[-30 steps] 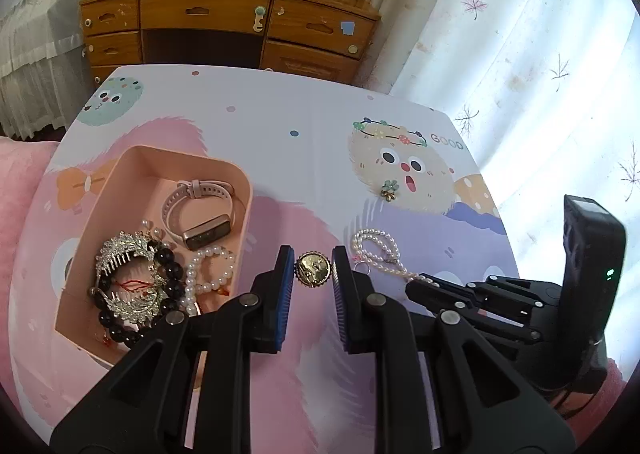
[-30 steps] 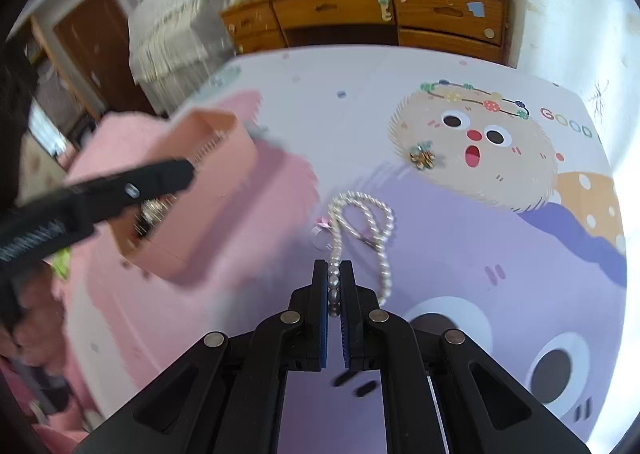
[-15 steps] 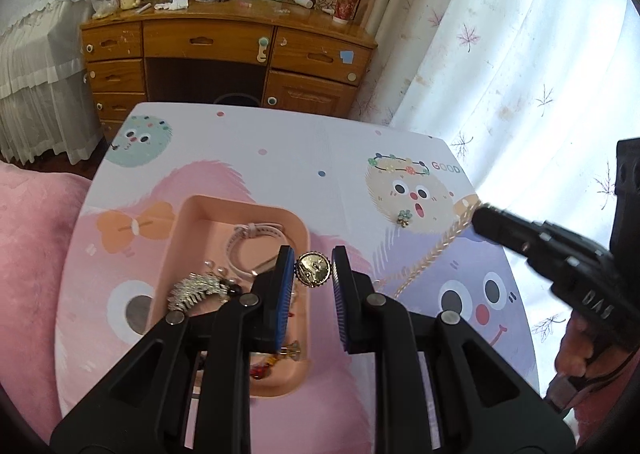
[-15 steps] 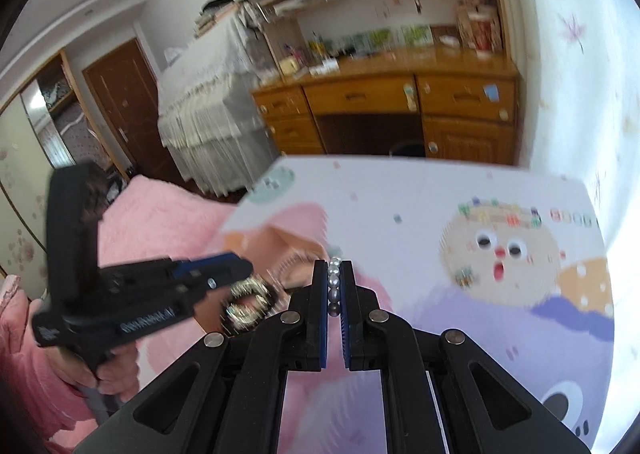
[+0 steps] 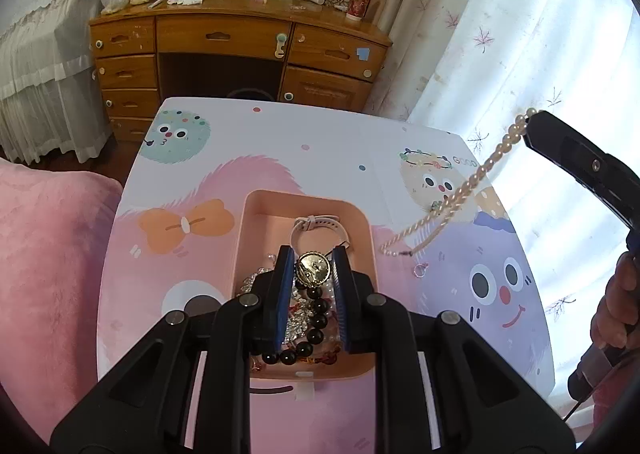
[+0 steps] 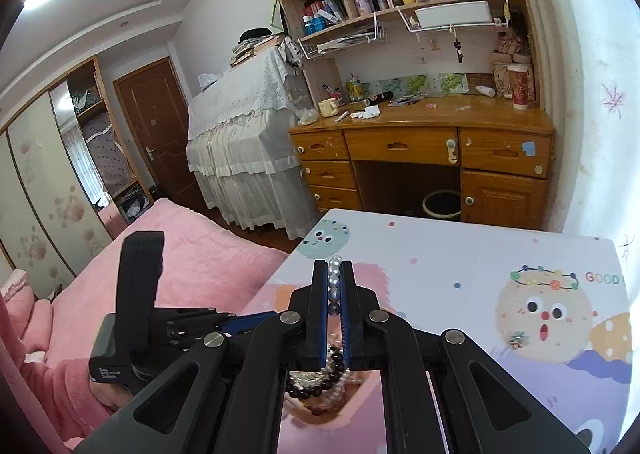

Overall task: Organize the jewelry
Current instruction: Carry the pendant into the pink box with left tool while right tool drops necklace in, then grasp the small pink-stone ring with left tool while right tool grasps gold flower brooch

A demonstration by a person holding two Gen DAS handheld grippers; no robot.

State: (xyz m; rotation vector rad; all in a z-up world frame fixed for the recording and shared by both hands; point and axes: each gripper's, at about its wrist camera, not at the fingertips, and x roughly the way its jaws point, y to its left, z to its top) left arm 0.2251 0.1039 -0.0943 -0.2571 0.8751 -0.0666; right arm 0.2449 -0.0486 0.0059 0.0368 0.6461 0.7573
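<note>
Your left tool pinches a gold brooch above the pink tray for dropping in; your right tool grips the pearl necklace, lifted off the worktop

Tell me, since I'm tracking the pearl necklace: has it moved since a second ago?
Yes. The pearl necklace lay on the table by the round cartoon face; now it hangs lifted from the right gripper.

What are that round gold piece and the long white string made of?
The round piece looks like shiny gold-coloured metal, with a bright glint and a scalloped rim. The string looks like glossy cream pearls, real or imitation; I cannot tell which.
</note>
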